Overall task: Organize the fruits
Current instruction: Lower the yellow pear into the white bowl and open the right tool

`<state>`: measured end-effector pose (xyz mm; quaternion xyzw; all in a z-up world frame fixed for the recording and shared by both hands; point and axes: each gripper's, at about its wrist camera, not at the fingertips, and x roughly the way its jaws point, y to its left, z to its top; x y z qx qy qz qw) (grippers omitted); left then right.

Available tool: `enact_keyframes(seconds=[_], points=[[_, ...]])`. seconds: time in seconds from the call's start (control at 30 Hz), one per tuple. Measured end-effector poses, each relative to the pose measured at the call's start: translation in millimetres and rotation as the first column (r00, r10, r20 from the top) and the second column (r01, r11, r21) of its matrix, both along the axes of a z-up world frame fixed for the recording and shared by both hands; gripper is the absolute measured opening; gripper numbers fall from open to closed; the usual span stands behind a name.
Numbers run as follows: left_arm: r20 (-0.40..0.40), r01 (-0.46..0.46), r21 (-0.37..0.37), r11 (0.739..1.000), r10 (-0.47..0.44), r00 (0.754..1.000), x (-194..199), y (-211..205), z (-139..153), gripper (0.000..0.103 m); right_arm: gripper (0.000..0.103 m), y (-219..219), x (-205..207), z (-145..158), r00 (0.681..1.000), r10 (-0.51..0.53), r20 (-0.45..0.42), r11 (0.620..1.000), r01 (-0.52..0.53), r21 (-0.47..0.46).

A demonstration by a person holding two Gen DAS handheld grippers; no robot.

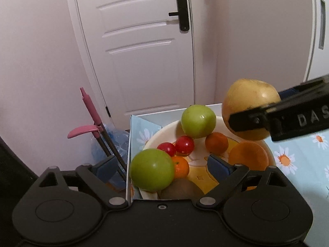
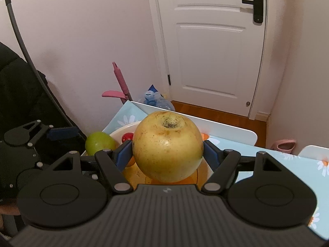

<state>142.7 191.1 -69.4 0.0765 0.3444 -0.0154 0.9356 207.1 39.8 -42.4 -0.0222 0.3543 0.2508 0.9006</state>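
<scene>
A cream bowl [image 1: 162,132] on the daisy-print tablecloth holds two green apples [image 1: 198,121] [image 1: 152,169], two red cherry tomatoes [image 1: 184,145], small oranges [image 1: 217,143], an orange half [image 1: 248,155] and a brown kiwi [image 1: 181,189]. My right gripper [image 2: 167,154] is shut on a large yellow apple [image 2: 167,147] and holds it above the bowl's right side; the apple also shows in the left wrist view [image 1: 249,109]. My left gripper [image 1: 162,164] is open, low over the bowl's near edge, its fingers either side of the near green apple, not gripping it.
The table [image 1: 298,164] ends just left of the bowl. Beside it on the floor stand a pink-handled mop [image 1: 92,111] and a blue water bottle [image 2: 157,100]. A white door [image 1: 141,47] is behind. A black chair [image 2: 22,94] is at the left.
</scene>
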Motion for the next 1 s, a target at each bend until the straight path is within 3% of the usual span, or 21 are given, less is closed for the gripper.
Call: enact_keyframes(seconds=[0.5, 0.93, 1.0], points=[[-0.011, -0.009, -0.002, 1.0, 0.009, 1.0, -46.6, -2.2, 14.3, 0.097, 0.088, 24.0, 4.2, -9.6, 0.986, 0.164, 0.036, 0.986, -0.164, 0.001], [-0.009, -0.014, 0.013, 1.0, 0.014, 1.0, -59.6, -0.2, 9.4, 0.097, 0.089, 35.8, 2.1, -40.4, 0.981, 0.194, 0.023, 0.981, -0.193, -0.02], [-0.01, -0.017, 0.014, 1.0, 0.017, 1.0, -60.1, 0.2, 9.1, 0.097, 0.103, 34.3, -2.6, -37.2, 0.981, 0.185, 0.057, 0.983, -0.185, -0.001]])
